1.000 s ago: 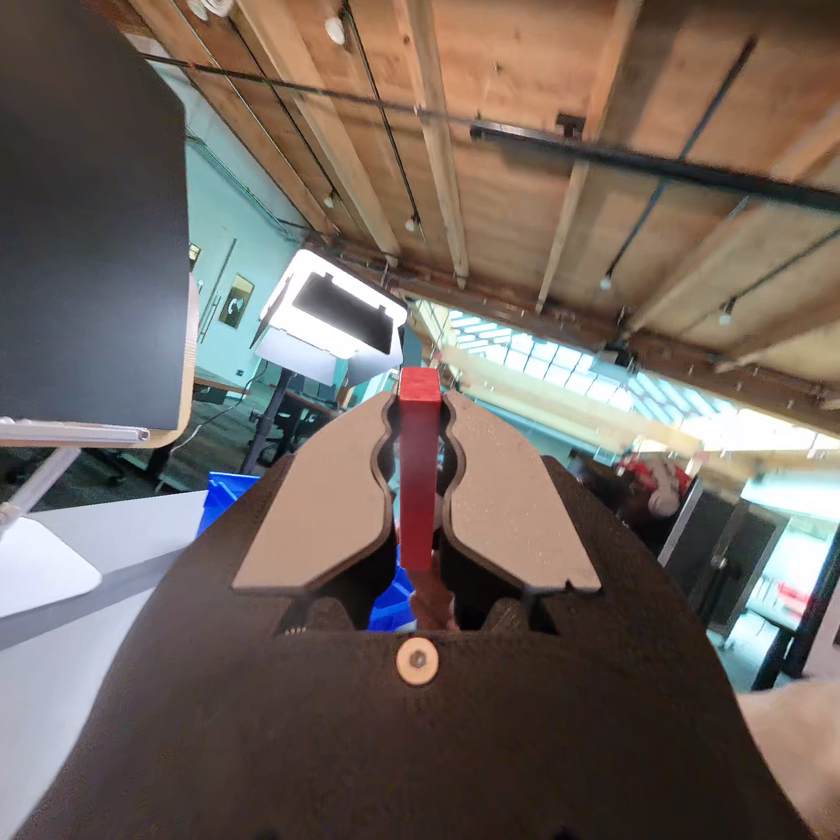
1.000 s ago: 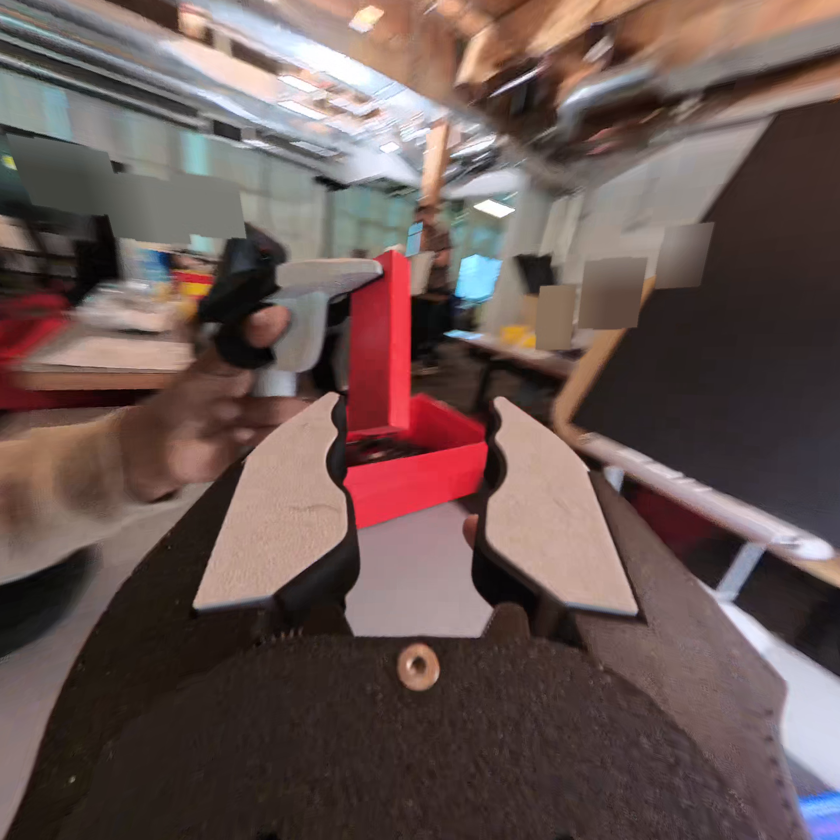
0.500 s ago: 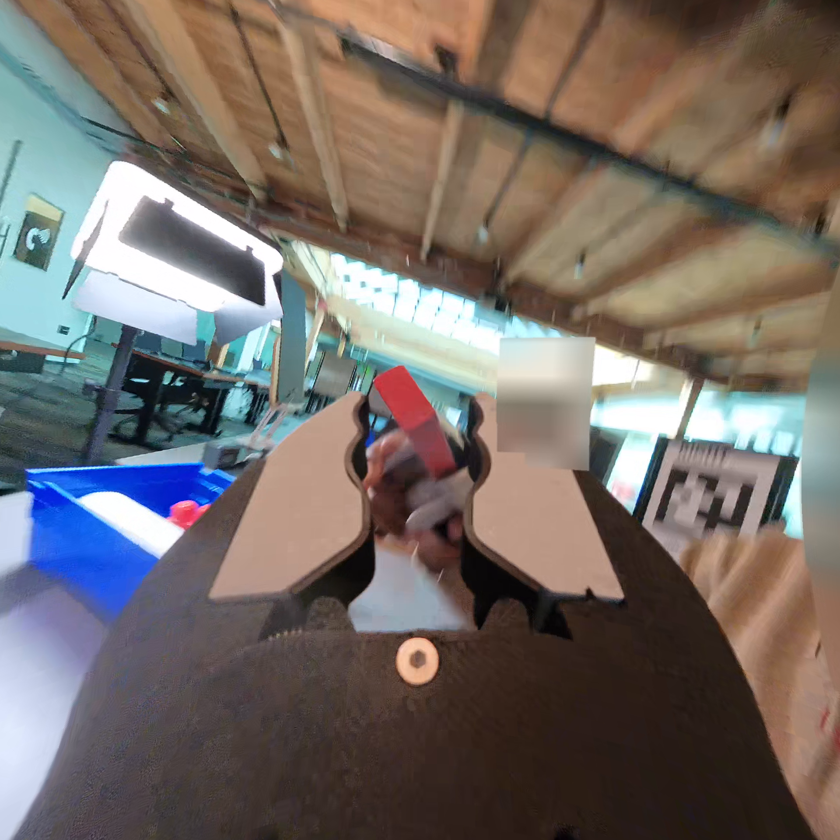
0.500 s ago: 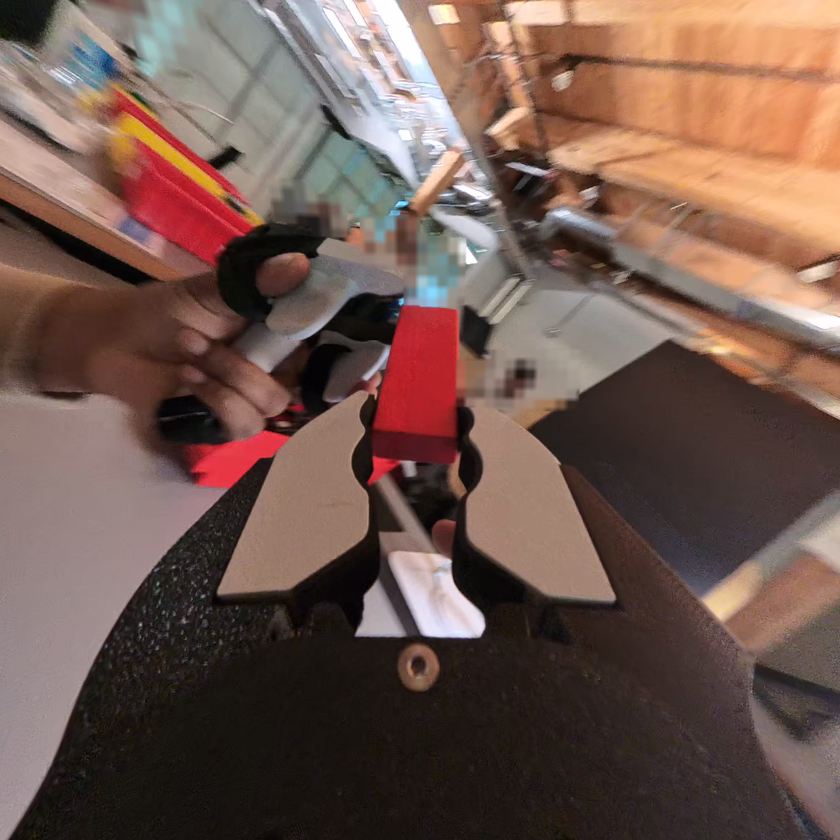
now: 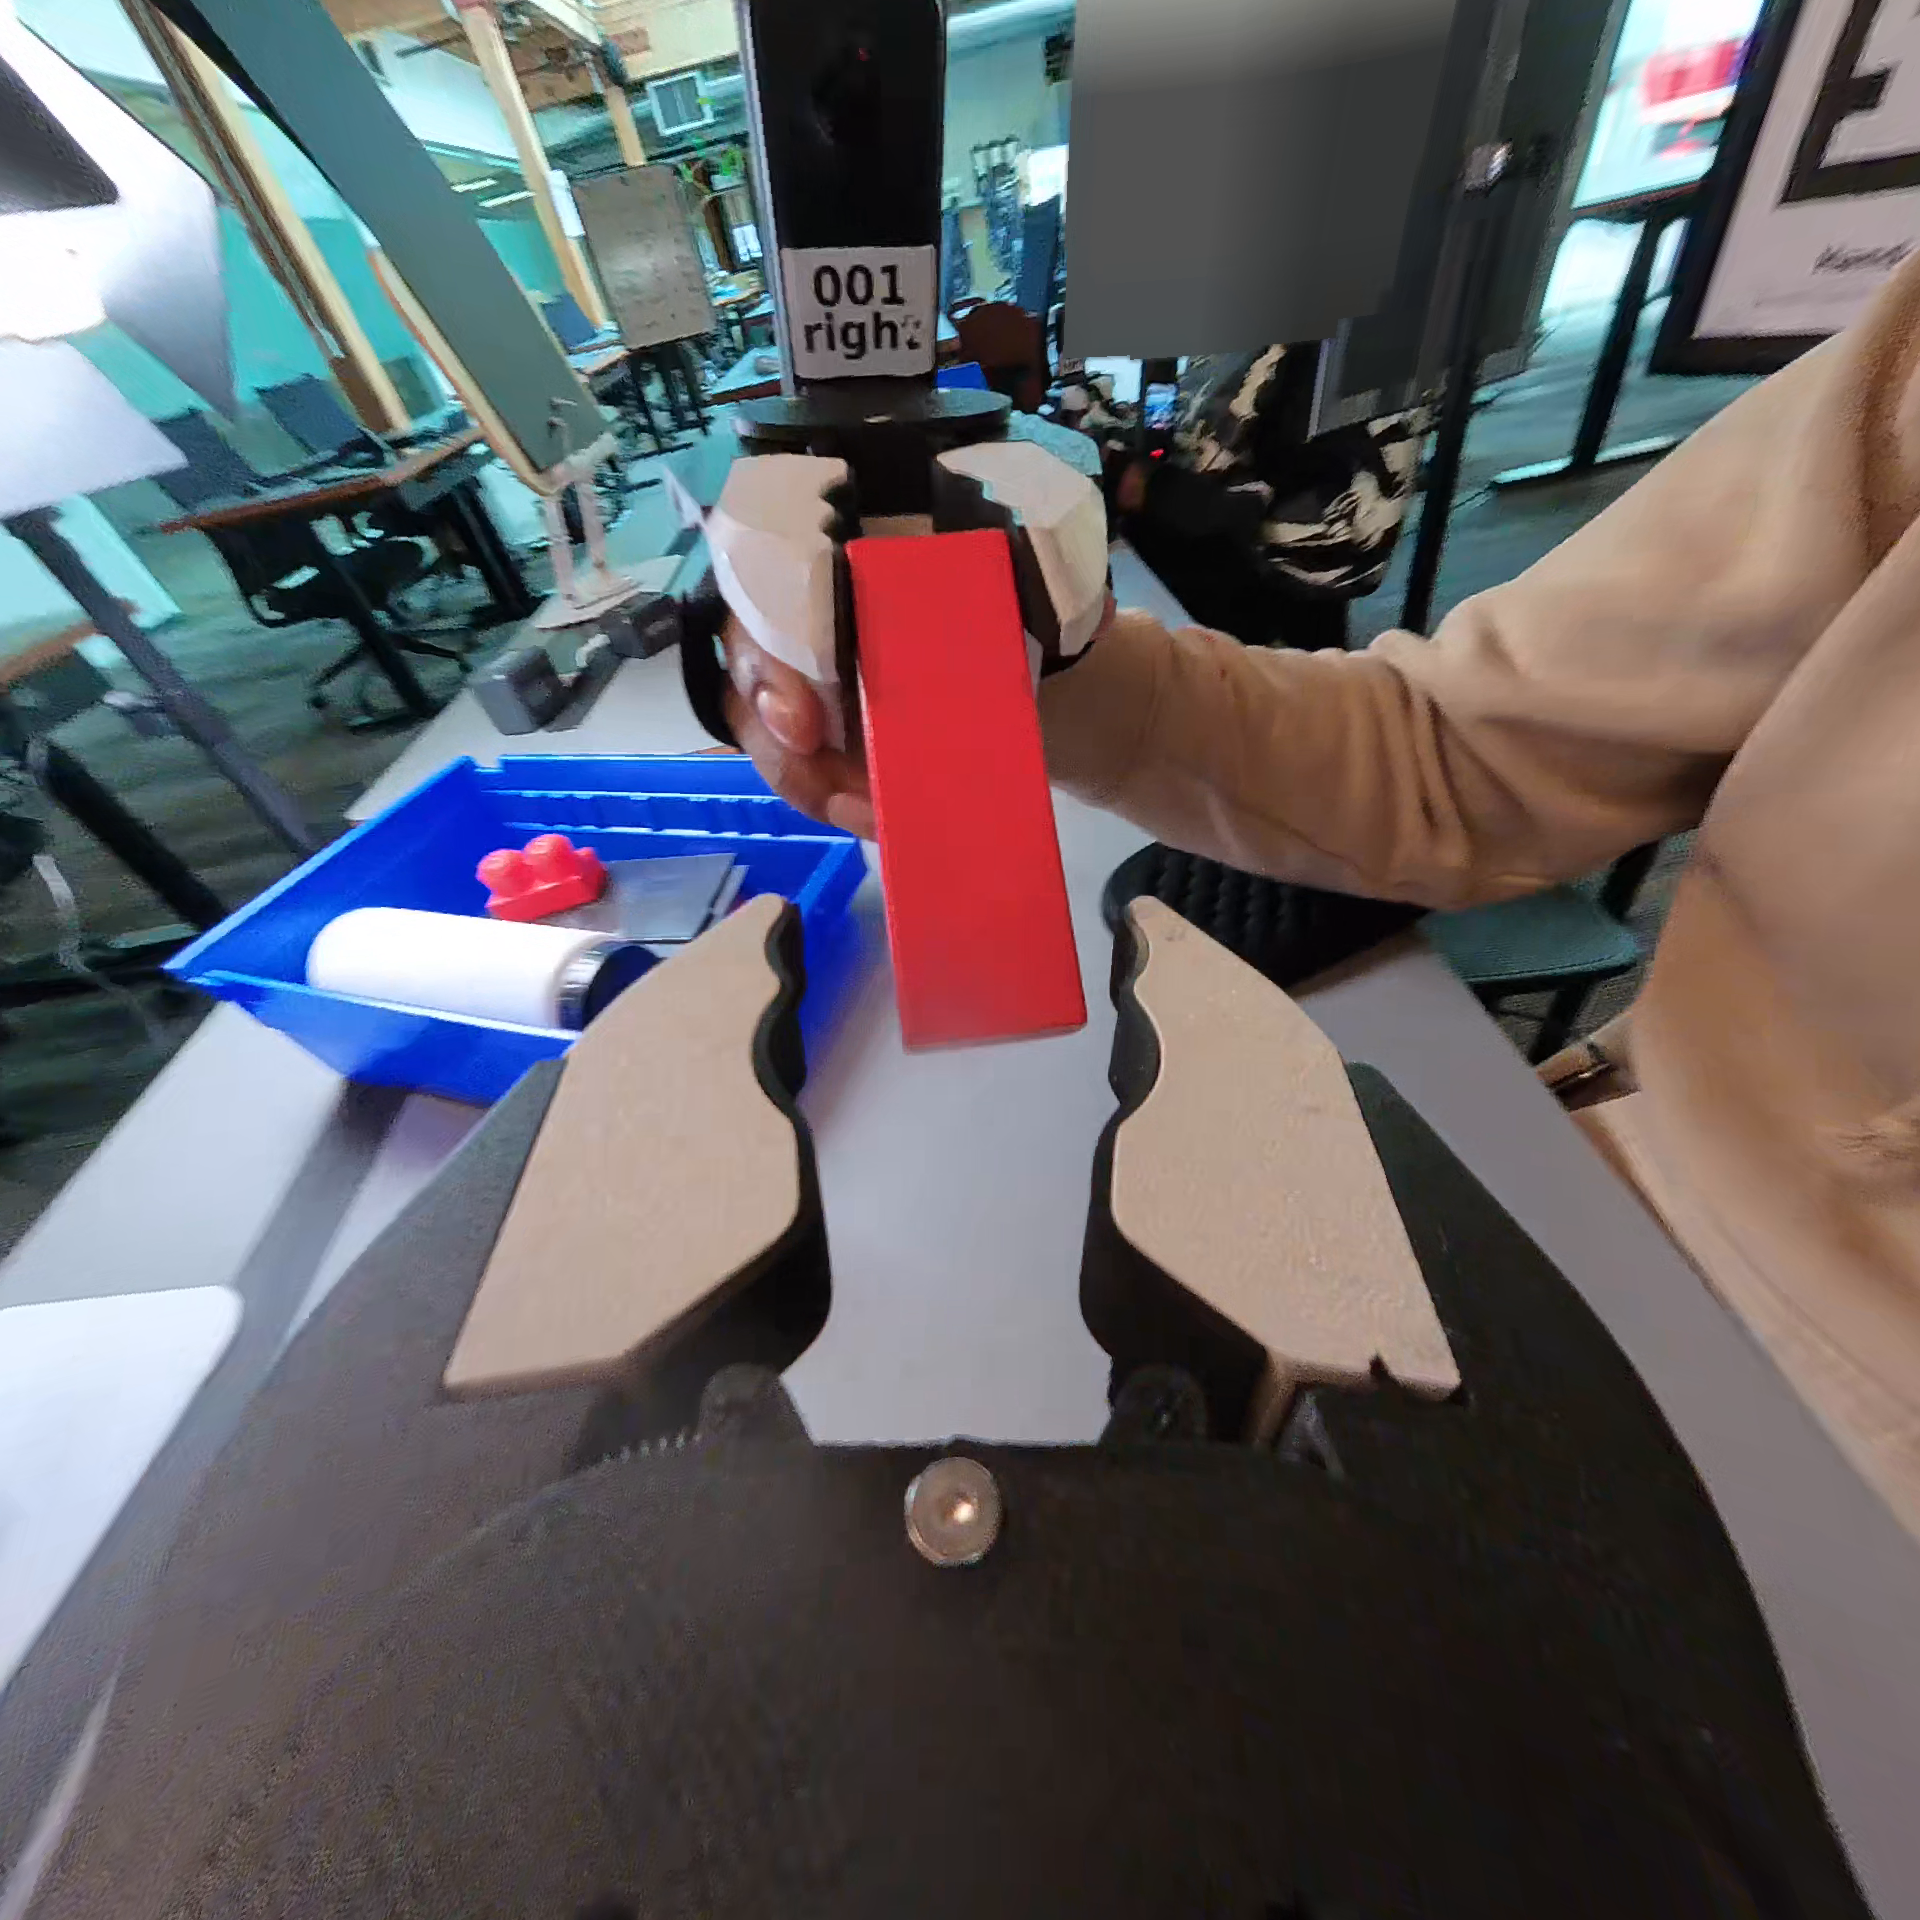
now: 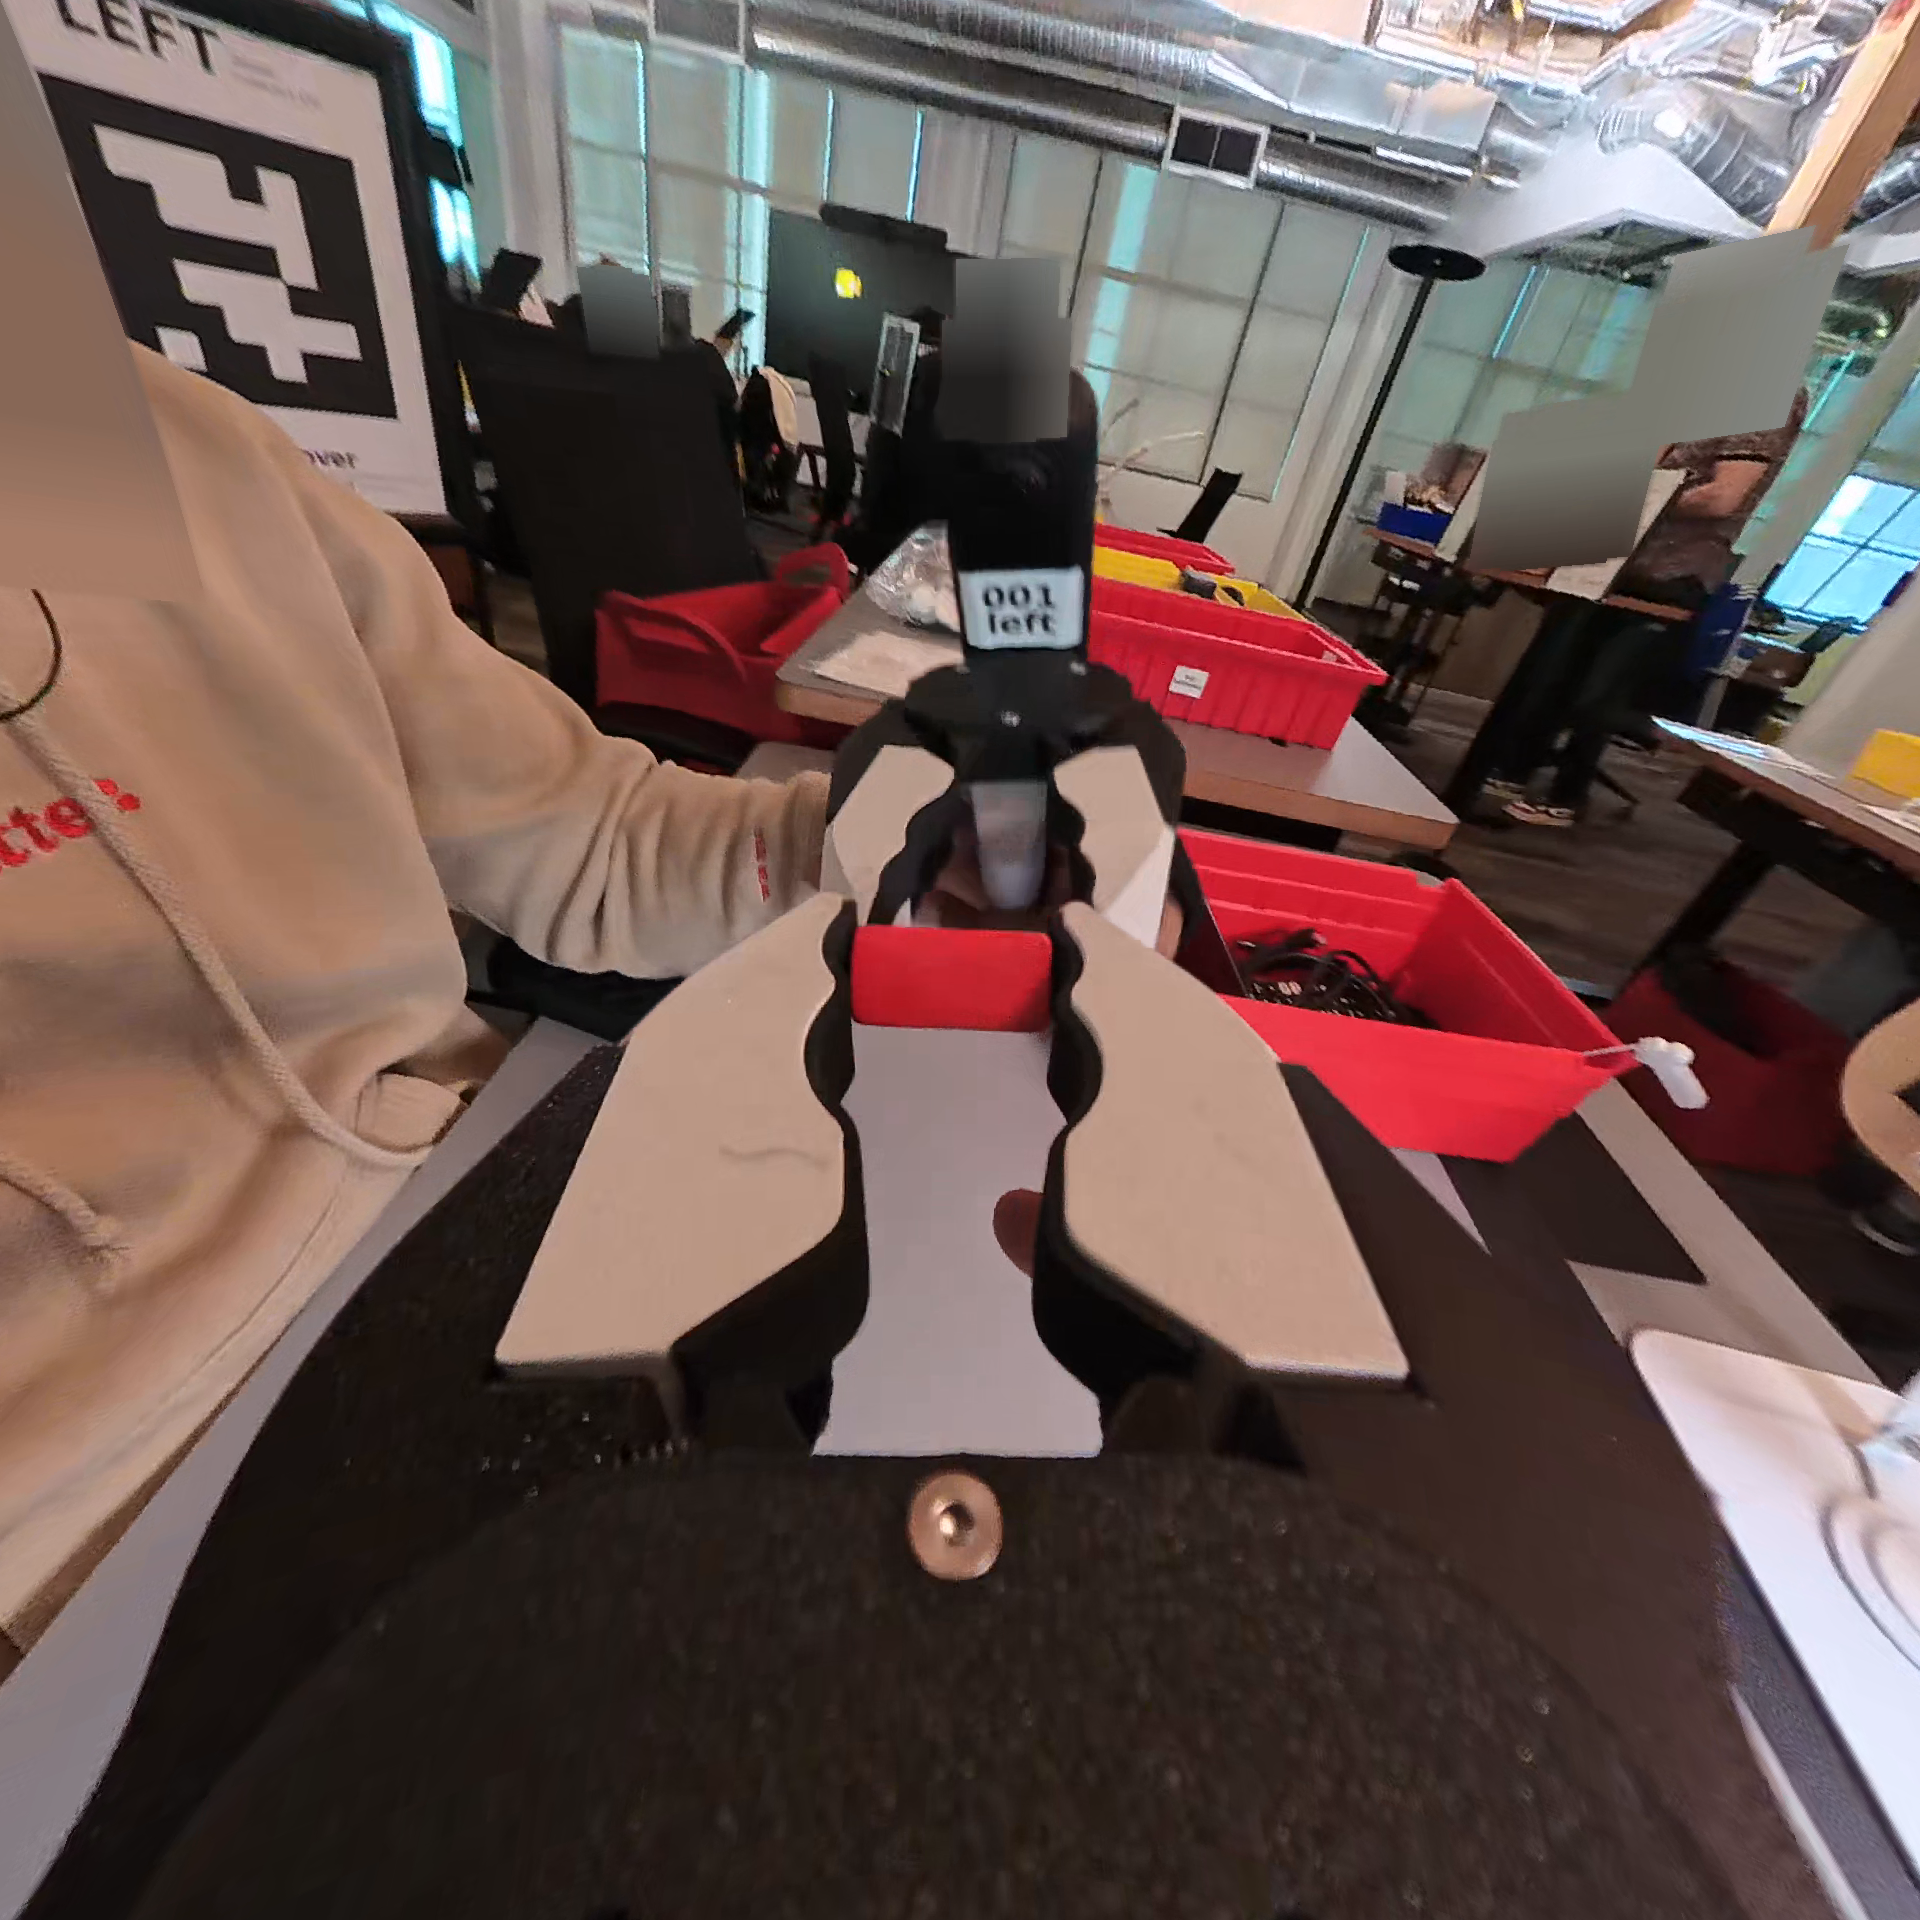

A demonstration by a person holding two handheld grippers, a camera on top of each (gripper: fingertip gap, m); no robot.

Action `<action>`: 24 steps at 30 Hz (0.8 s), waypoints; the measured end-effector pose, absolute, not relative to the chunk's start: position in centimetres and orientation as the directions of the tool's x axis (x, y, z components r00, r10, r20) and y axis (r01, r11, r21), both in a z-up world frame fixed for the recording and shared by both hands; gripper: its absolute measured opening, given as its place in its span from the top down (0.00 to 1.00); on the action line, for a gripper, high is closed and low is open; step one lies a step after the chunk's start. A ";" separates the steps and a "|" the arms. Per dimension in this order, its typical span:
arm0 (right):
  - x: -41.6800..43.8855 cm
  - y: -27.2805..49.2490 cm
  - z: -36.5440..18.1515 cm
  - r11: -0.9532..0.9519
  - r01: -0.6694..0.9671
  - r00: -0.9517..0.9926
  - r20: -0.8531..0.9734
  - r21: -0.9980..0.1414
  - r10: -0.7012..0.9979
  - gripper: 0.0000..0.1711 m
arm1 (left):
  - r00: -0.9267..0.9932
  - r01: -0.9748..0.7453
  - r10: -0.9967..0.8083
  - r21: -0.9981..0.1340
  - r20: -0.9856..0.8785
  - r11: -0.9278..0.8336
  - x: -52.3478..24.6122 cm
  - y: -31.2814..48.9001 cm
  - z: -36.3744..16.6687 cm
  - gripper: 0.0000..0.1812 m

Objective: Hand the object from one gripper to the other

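— Where is the red block (image 5: pixel 961 790)?
— Pinched at one end by the right gripper (image 6: pixel 951 971), its free end reaching toward the left gripper (image 5: pixel 954 940) over the grey table (image 5: pixel 945 1226).
— And the left one?
— Its fingers are spread and hold nothing; the block's tip sits just ahead of them.
— Anything nearby?
— A blue bin (image 5: pixel 416 1023) holding a white roller (image 5: pixel 447 961) and a red toy brick (image 5: pixel 540 873).

Blue bin (image 5: pixel 343 925), red bin (image 6: pixel 1455 1049)
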State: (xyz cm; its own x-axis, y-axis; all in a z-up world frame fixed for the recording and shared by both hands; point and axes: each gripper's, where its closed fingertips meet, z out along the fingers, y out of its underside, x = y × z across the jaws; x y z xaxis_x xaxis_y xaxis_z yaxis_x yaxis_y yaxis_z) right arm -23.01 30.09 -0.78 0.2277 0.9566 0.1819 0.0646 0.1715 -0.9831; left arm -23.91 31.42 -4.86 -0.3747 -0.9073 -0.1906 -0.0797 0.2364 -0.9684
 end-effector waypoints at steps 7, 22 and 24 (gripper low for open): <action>-22.7 31.1 -0.1 0.183 -0.009 0.274 0.173 -0.983 0.946 0.80 | -0.373 -0.010 -0.924 -0.996 -0.080 0.091 -23.4 32.0 -3.6 0.81; -21.8 37.5 -5.1 0.409 0.657 0.419 0.758 -0.633 0.500 0.66 | -0.426 -0.381 -0.528 -0.675 0.735 -0.632 -24.7 36.1 -6.4 0.81; -22.5 37.3 -6.5 0.401 0.646 0.382 0.730 -0.649 0.567 0.75 | -0.449 -0.417 -0.508 -0.675 0.735 -0.609 -24.5 35.2 -6.8 0.81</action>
